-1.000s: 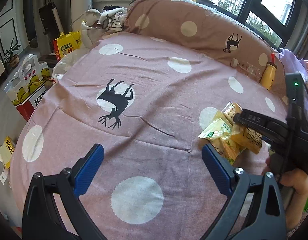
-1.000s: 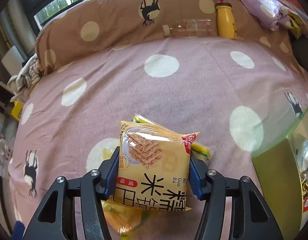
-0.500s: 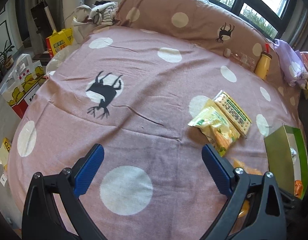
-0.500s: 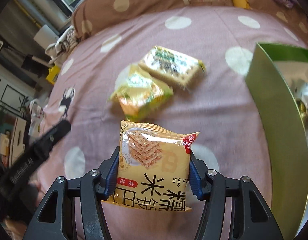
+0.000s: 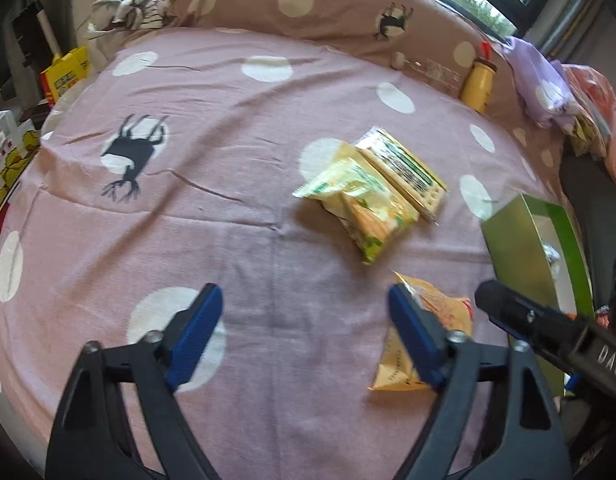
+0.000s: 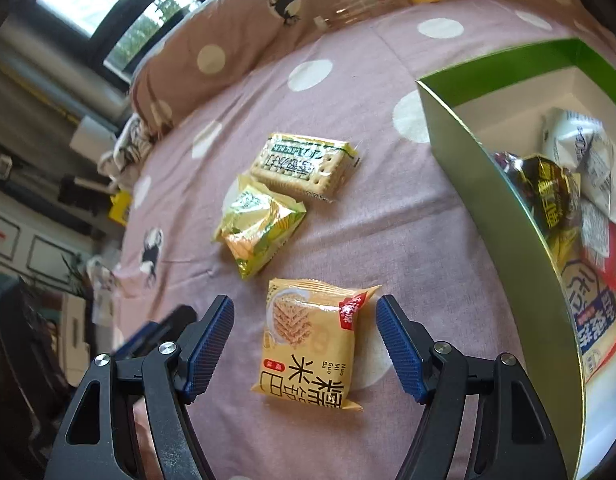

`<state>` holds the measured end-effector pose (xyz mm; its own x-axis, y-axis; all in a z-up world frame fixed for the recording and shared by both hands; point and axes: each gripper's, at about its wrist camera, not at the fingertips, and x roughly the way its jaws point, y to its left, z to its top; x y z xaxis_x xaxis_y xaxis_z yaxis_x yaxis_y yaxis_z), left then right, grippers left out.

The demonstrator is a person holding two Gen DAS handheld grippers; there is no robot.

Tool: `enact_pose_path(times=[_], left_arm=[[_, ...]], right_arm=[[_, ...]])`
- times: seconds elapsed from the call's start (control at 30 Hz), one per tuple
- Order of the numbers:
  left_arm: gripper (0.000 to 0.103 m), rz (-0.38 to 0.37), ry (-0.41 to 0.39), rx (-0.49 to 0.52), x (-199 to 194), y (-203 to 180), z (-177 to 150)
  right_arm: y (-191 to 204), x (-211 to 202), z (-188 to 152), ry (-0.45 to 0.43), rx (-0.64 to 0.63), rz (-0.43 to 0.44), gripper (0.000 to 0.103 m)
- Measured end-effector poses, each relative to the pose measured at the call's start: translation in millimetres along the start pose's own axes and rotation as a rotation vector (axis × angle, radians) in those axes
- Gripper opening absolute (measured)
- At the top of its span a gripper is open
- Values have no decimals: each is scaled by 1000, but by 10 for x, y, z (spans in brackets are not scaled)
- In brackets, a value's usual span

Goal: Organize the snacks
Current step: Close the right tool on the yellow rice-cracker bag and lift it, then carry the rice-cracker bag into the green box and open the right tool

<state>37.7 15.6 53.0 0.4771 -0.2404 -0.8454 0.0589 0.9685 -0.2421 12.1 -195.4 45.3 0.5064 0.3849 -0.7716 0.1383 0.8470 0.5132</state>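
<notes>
The orange rice cracker pack (image 6: 308, 340) lies flat on the pink spotted bedspread (image 6: 388, 208). Its long side runs from the right gripper (image 6: 304, 344) away toward the other snacks. The printed side faces up. The pack sits between the two blue fingers (image 6: 210, 344), but they do not touch it. The jaws are opening, with a gap on each side of the pack.

The left gripper (image 5: 304, 336) hangs over bare bedspread, and its jaws are closing with nothing between them. The orange pack peeks out just behind its right finger.

A little farther off lie a puffy yellow-green snack bag (image 6: 260, 228) and a flat green cracker pack (image 6: 304, 166). They touch at one edge, and the cracker pack's long side lies crosswise.

There is lots of open bedspread to the left of the snacks. On the right stands a green box (image 6: 504, 200), near the orange pack. Inside it are a dark snack bag (image 6: 548, 184), a white bag (image 6: 584, 148) and a blue and white pack (image 6: 596, 308). Against the brown pillow (image 5: 308, 12) lie a yellow bottle (image 5: 478, 86) and a clear bottle (image 5: 428, 70).
</notes>
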Motion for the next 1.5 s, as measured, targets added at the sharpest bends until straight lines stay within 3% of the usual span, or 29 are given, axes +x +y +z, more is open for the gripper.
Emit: enact_pose_path(times=[0.1,0.27,0.4,0.5,0.7,0.9,1.17,1.37,1.5], left_arm=[[66,-36,37,27,41,-125,-62],[58,-162,81,69,78,-342,-152],[51,-178,115,117,169,-474,-208],[38,-213,151,126,271,-510,-231],[36,-216,102,183,225,-635,-261],[35,-230,-58,258,-112,-846,-254],[35,-324,-244,393,-530,-1342,-256],[35,-426,-243,483,-499,-1789,-257],[35,-464,-206,529,-370,-2058,-260]], right_arm=[[-60,20,-10,12,31,24,74],[-50,101,-43,42,28,59,61],[-33,243,-76,85,33,51,60],[-40,341,-88,113,38,48,57],[-63,352,-96,115,58,48,51],[13,8,-53,-12,10,36,52],[-97,-724,32,-260,-4,60,52],[-458,-1114,105,-382,81,29,52],[-740,-1224,123,-407,159,13,52]])
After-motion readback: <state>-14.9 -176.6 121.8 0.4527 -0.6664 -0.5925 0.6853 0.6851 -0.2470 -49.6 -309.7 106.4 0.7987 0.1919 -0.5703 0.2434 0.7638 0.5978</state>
